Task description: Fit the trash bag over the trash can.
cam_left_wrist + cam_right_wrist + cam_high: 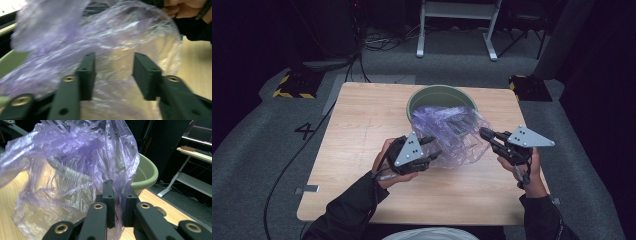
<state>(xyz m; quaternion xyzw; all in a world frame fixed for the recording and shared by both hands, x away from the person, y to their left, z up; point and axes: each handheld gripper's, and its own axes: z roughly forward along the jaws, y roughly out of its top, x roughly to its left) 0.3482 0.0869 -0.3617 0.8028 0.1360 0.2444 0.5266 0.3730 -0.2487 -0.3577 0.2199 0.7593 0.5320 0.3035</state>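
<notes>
A crumpled, see-through purple plastic bag (452, 132) lies on the wooden table (362, 125), leaning against the front of a green bucket (432, 92). My right gripper (483, 132) holds the bag's right edge; in the right gripper view the jaws (118, 192) are shut, pinching a fold of the bag (70, 157), with the bucket (147, 173) behind. My left gripper (436, 146) is at the bag's left side. In the left gripper view its jaws (113, 75) stand apart, and the film of the bag (112, 32) lies loosely in the gap.
The bucket stands at the table's far middle edge. Behind the table, on grey carpet, are a white metal frame (457, 25), black-and-yellow striped stand bases (294, 85), and cables. The hand holding the right gripper (180, 10) appears beyond the bag in the left gripper view.
</notes>
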